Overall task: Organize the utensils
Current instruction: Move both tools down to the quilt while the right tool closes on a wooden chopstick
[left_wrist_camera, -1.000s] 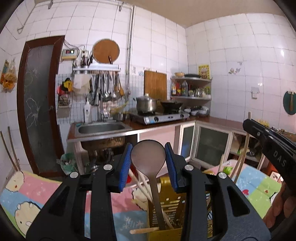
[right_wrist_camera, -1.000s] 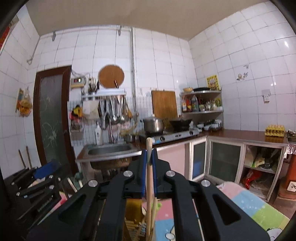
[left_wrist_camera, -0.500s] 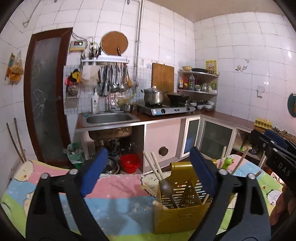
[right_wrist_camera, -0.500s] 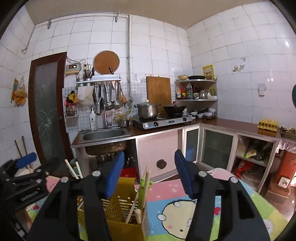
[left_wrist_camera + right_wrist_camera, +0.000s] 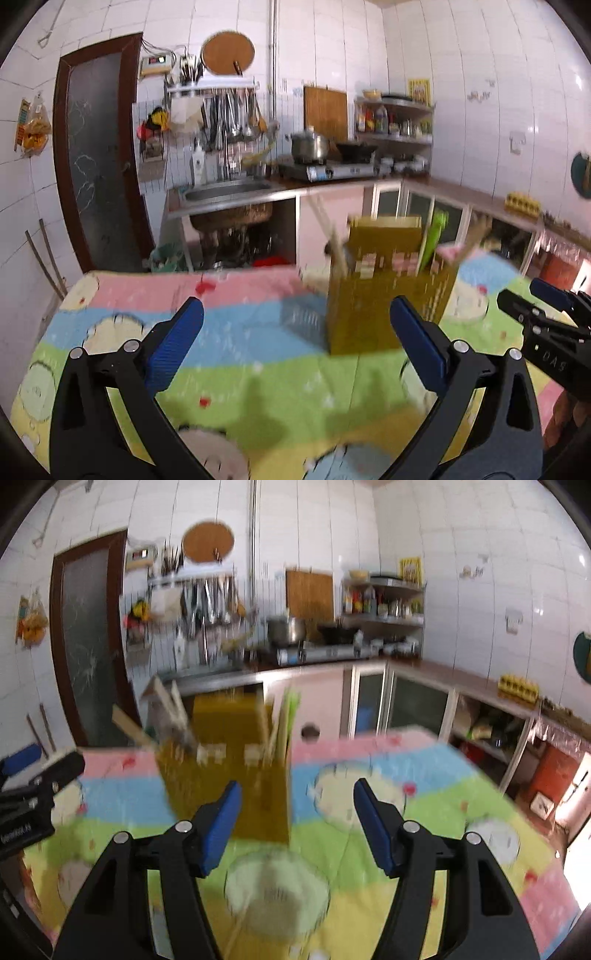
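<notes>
A yellow utensil holder (image 5: 384, 291) stands on the cartoon-print table cover (image 5: 240, 373). It holds wooden chopsticks (image 5: 328, 229), a spoon and a green utensil (image 5: 434, 236). My left gripper (image 5: 295, 347) is open and empty, in front of the holder and to its left. My right gripper (image 5: 295, 823) is open and empty, in front of the holder (image 5: 229, 775) and to its right. Each gripper shows at the edge of the other's view: the right one (image 5: 546, 332), the left one (image 5: 33, 794). Both views are motion-blurred.
A kitchen counter with a sink (image 5: 229, 188) and a gas stove (image 5: 325, 170) runs behind the table. A dark door (image 5: 96, 147) is at the back left. Cabinets (image 5: 406, 701) line the right wall.
A second ago the left gripper was shut around the spoon and the right on a chopstick, above the holder. Both opened, the utensils now stand in the holder, and both grippers have drawn back.
</notes>
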`<state>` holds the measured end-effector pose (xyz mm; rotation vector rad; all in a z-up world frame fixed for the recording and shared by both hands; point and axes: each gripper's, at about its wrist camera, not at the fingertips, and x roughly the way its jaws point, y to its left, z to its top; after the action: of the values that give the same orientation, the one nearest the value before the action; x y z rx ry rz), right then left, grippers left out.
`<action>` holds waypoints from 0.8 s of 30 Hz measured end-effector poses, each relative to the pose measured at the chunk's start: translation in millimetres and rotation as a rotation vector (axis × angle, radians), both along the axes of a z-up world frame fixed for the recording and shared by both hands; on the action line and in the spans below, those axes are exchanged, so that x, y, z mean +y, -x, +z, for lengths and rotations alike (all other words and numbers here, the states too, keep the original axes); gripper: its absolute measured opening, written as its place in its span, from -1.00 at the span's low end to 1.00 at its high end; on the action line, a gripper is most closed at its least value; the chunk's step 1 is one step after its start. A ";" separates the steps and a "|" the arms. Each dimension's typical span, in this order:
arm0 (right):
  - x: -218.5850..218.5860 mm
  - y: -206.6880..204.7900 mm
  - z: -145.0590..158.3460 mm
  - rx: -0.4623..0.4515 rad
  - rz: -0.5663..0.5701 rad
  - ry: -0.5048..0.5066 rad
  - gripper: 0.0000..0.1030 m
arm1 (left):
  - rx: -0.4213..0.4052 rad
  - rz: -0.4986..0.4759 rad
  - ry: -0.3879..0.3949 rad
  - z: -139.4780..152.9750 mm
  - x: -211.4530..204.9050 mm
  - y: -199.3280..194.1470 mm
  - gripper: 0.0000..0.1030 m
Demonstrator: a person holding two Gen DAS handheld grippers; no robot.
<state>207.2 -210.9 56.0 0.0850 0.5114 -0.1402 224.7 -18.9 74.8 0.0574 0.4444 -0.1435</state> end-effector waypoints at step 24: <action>40.0 -29.5 -109.3 0.376 0.062 -0.065 -0.42 | 0.286 0.001 -0.009 -108.3 9.8 -0.6 0.90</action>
<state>236.7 -170.9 -53.4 0.1071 0.8934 -0.0788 225.3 -9.1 -33.5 0.0454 0.7307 -0.1494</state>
